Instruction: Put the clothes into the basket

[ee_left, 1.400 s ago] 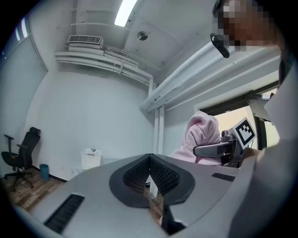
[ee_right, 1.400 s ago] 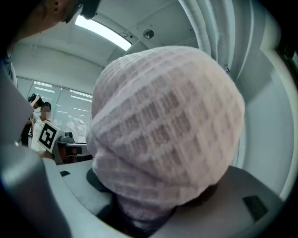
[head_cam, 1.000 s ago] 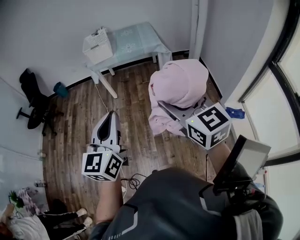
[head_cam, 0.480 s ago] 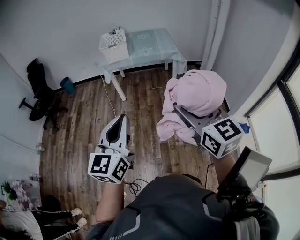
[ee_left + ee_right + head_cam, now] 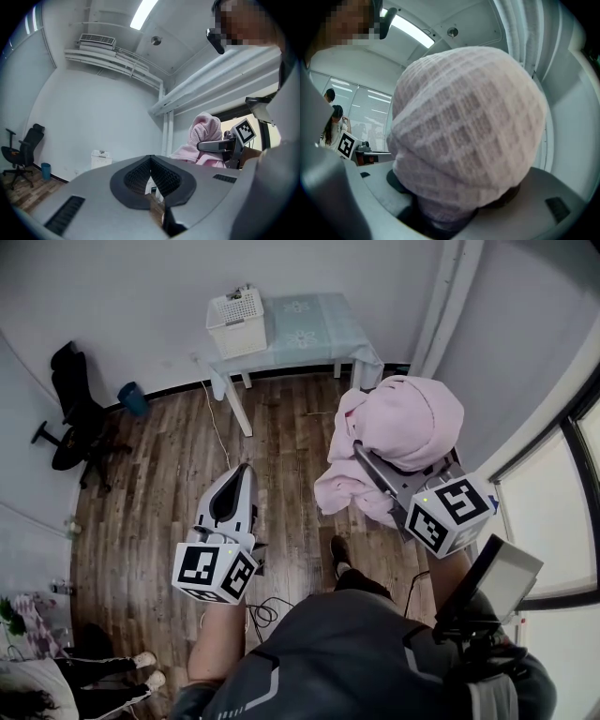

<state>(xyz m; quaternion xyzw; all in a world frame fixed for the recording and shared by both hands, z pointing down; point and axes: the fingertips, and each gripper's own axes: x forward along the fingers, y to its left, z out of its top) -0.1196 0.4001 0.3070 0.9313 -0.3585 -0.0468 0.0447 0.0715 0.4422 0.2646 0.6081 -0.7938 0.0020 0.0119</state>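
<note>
Holding a bunched pink waffle-knit garment [image 5: 405, 423], the right gripper [image 5: 372, 463] has its jaws closed on the cloth. In the right gripper view the knit [image 5: 468, 126] fills the gap between the jaws and mounds up over them, hiding the tips. The bundle has no clear long axis: it sits as a rounded heap on top of the fingers, with a fold hanging off their left side. The white lattice plastic basket [image 5: 236, 320] lies ahead of these fingers and off to their left, well apart, at the left end of a pale green-topped table [image 5: 314, 322] against the far wall. The left gripper [image 5: 243, 474] has its jaws together with nothing between them, the dark ribbed pads [image 5: 165, 177] meeting at the tips. It points almost straight at the basket [image 5: 100, 158] and looks about as near to it as the right, but the right one carries the load. The coming move is, I judge, a carry forward and leftward, then up over the basket's rim. Bare wooden floor [image 5: 281, 456] lies between, with nothing in the path. A black office chair [image 5: 70, 418] and a blue bin [image 5: 133, 397] stand far off to the left of both grippers.
</note>
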